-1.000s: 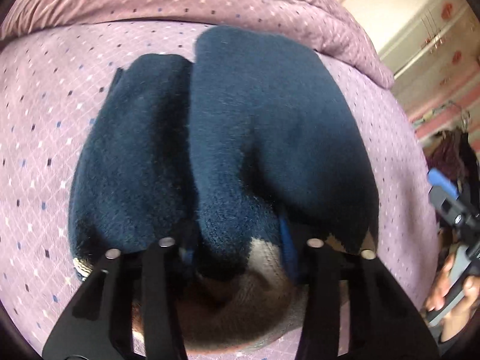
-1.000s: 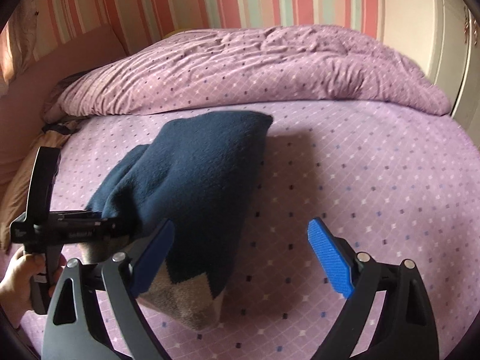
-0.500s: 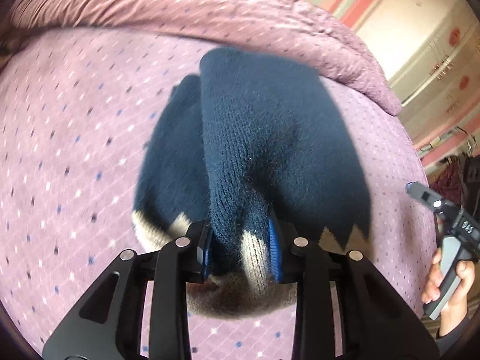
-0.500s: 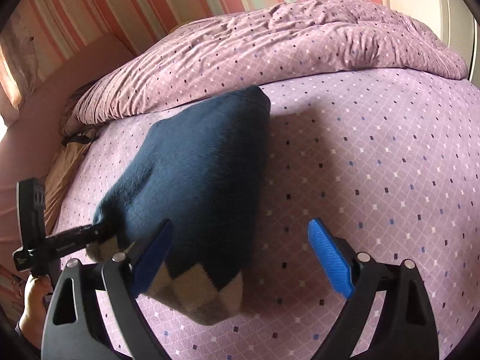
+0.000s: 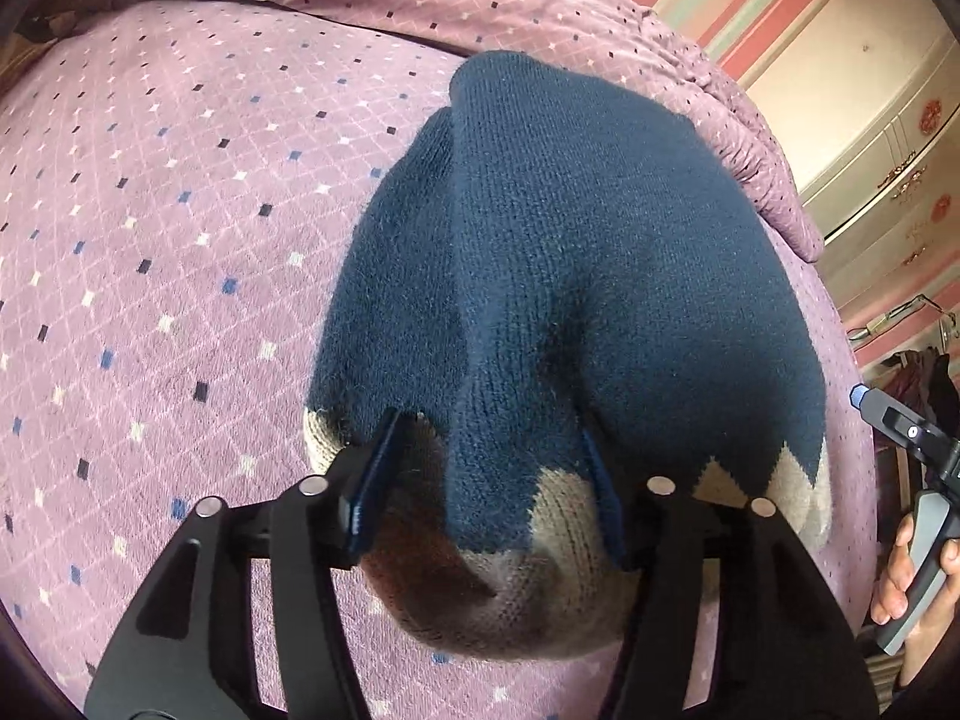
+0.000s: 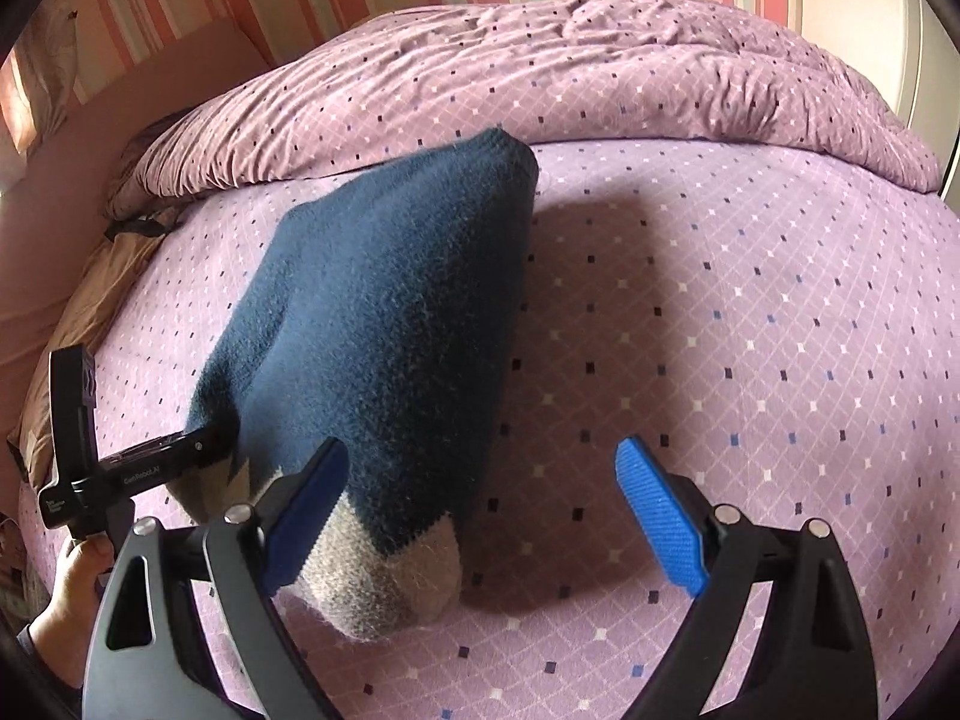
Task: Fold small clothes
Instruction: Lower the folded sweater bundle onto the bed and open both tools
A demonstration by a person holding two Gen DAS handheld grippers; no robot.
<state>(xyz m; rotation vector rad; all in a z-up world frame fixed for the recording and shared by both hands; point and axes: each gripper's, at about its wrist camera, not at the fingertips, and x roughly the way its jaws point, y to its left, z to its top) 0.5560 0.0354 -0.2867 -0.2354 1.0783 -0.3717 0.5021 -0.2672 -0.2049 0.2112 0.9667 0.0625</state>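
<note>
Now the bed (image 6: 750, 300) carries the sweater (image 5: 570, 270) at about 10 o'clock. Left hand-held gripper (image 5: 486, 498) has just been opening, hem between its jaws, no longer pinched. Right hand-held gripper (image 6: 480, 516) is released.

Left tongs (image 5: 489, 501) just opening astride navy sweater (image 5: 576, 276) fold on bedspread (image 5: 150, 240)
</note>
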